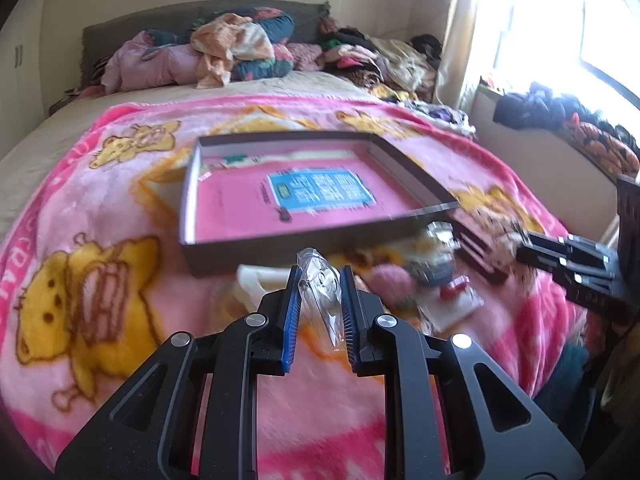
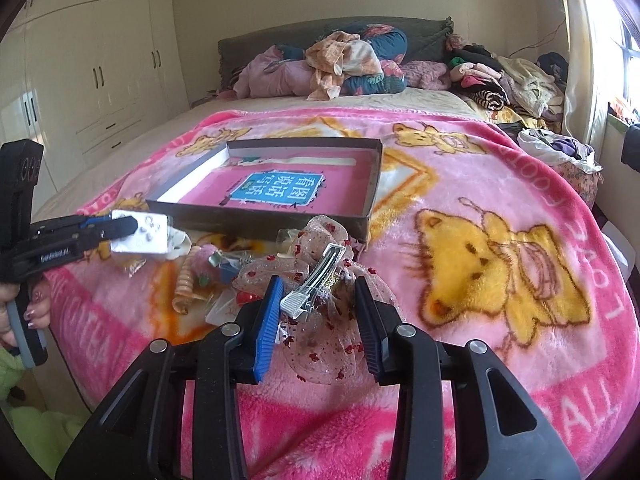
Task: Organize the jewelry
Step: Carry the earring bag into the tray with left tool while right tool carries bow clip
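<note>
At the left, the left gripper has its jaws clenched on a small clear packet of earrings, lifted off the blanket short of the open box; pinched only by an edge, the slick plastic could slide free. In the middle, loose jewelry pieces could roll into the plush folds. Further right, the right gripper stands with jaws apart around the sheer hair bow and its metal clip; no squeeze shows, and the gauze could snag.
</note>
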A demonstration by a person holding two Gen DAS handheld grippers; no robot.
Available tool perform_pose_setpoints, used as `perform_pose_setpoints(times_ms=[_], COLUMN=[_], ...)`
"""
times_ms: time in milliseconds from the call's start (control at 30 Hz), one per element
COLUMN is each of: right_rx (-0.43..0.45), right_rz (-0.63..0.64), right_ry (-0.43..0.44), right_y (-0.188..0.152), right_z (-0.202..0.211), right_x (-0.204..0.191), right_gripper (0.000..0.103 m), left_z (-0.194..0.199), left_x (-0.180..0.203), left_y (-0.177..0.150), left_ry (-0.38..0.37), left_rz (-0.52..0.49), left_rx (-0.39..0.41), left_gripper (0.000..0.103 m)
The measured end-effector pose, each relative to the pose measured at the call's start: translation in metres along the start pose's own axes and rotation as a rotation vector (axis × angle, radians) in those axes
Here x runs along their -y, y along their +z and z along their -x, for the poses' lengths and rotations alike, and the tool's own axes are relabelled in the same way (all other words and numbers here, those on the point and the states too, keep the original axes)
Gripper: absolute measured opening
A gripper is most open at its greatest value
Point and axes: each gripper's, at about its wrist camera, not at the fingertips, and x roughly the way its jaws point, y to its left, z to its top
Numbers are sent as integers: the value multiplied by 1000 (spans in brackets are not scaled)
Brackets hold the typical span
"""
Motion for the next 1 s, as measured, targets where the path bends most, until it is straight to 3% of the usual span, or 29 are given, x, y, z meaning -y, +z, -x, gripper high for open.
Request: perform_pose_setpoints(times_ms=[467, 1000], right_rx=[1, 2], right_rz=[-20, -30], right_ry=[26, 42], right_y=[34, 86], right_z=[-24, -75], right_x=[6, 18], right_gripper=[34, 35], left_z=[-10, -48], left_x=[-43, -57], left_y=[47, 66], left_ry=[61, 101], left_rz=[102, 127], left_rx=[88, 71], left_gripper=[13, 13])
